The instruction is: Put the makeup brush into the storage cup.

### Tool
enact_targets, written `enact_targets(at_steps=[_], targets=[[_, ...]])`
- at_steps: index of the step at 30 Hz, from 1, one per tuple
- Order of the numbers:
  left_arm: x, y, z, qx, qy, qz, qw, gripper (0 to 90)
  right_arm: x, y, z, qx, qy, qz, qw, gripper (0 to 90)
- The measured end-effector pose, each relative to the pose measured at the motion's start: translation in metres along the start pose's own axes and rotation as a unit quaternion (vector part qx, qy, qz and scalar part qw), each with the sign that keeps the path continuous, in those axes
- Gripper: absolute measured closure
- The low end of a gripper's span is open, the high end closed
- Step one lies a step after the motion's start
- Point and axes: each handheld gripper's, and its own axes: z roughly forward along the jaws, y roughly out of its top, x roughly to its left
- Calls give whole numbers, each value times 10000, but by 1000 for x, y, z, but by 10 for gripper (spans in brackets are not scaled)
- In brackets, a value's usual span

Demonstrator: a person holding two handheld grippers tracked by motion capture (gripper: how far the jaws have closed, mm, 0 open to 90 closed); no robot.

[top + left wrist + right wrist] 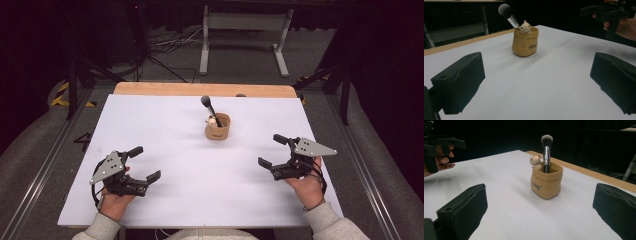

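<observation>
A tan pouch-shaped holder (217,128) (525,43) (546,182) stands upright at the middle of the white table, toward the back. A makeup brush (206,100) (505,10) (546,140) stands in it with its dark head up, leaning toward the far left. A small cream bear figure (212,121) (525,27) (535,161) sits on the holder's rim. My left gripper (145,163) (537,80) rests open at the front left, nothing between its jaws. My right gripper (272,150) (541,210) is open at the front right, also holding nothing. Both point toward the holder from well short of it.
The white sheet (200,200) covers the table, with a wooden strip (200,89) showing along the far edge. Beyond it are a grey metal stand (245,22) and cables on the floor (170,45). Dark tripod legs (75,75) flank the table's far corners.
</observation>
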Motion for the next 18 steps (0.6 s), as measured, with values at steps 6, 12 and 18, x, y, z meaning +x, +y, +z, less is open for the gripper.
enact_targets(at_steps=[6, 12, 18], targets=[[2, -2, -1, 3, 31, -35, 10000, 0, 2, -8, 0, 12, -6, -12, 10000, 0], [4, -7, -2, -26, 77, -145, 9999, 0, 4, -14, 0, 11, 12, -61, 10000, 0], [6, -12, -6, -112, 149, -169, 9997, 0, 6, -20, -1, -23, -9, -111, 9999, 0]])
